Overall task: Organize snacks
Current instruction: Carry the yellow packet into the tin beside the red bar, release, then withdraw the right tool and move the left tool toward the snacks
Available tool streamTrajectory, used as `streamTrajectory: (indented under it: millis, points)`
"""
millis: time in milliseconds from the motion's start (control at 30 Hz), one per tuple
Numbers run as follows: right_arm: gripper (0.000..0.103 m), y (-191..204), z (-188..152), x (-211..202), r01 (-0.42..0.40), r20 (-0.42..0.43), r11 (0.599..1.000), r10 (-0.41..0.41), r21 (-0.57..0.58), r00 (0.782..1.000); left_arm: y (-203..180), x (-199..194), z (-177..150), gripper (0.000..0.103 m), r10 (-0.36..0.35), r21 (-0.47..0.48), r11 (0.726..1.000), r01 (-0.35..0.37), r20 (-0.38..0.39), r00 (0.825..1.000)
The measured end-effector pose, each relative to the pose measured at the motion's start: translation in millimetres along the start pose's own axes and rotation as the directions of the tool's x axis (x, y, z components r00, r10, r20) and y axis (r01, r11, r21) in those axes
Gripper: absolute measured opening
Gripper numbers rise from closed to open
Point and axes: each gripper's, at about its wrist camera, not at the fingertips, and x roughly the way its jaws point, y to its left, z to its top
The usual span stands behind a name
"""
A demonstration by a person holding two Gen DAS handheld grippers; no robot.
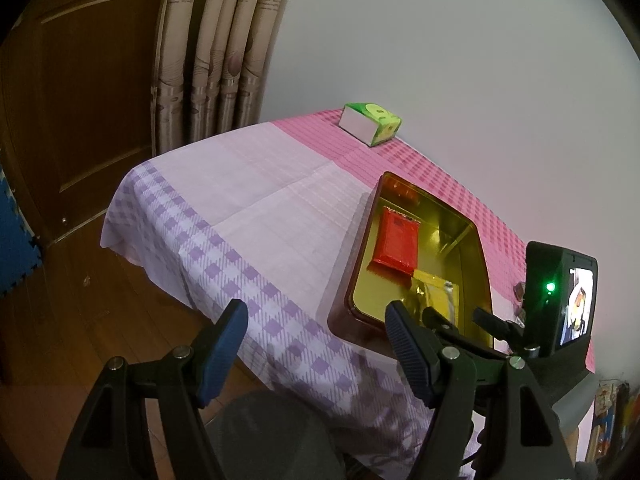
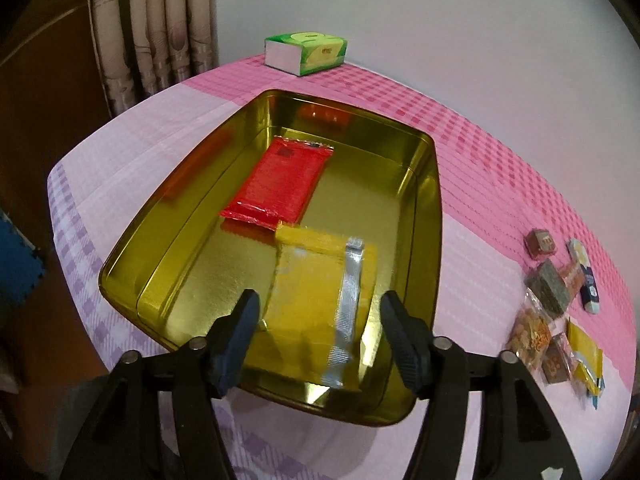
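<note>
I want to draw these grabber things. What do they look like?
Each gripper has black triangle-shaped arms with cut-out holes and round silver bolts. The left gripper and right gripper both have dark blue ribbed pads on two fingers. The right one carries a black box with a green light.

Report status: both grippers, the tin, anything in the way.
Left gripper open, empty, beside gold tin. Right gripper open over yellow packet in tin. Red packet also in. Loose snacks wait on cloth. Nothing blocking.

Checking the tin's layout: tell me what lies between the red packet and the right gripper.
The yellow packet, in the gold tin, lies between the red packet and the open right gripper; right wrist view.
</note>
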Motion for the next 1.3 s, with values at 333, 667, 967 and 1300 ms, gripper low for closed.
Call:
streamTrajectory:
  millis: [333, 667, 967, 1300]
  points:
    - [0.074, -6.0, -7.0, -12.9, -0.001, 0.016, 1.0, 0.001, 0.0, 1.0, -7.5, -0.4, -4.1, 0.073, 0.004, 0.034, 0.999, -0.004, 0.003, 1.0]
    - [0.083, -16.5, -15.2, -27.9, -0.009, 0.034, 1.0, 0.008, 0.025, 0.999, -19.2, -0.2, -9.7, 0.073, 0.003, 0.074, 0.997, -0.003, 0.007, 1.0]
    - [0.083, -36.4, -29.2, -37.1, -0.006, 0.041, 0.998, 0.003, 0.06, 0.999, -27.0, 4.2, -12.9, 0.073, -0.007, 0.118, 0.993, 0.008, -0.003, 1.0]
    - [0.086, -118.2, -100.1, -70.6, -0.039, 0.054, 0.984, 0.031, 0.174, 0.998, -100.2, 2.6, -56.5, 0.078, -0.232, 0.398, 0.887, 0.234, -0.054, 0.971]
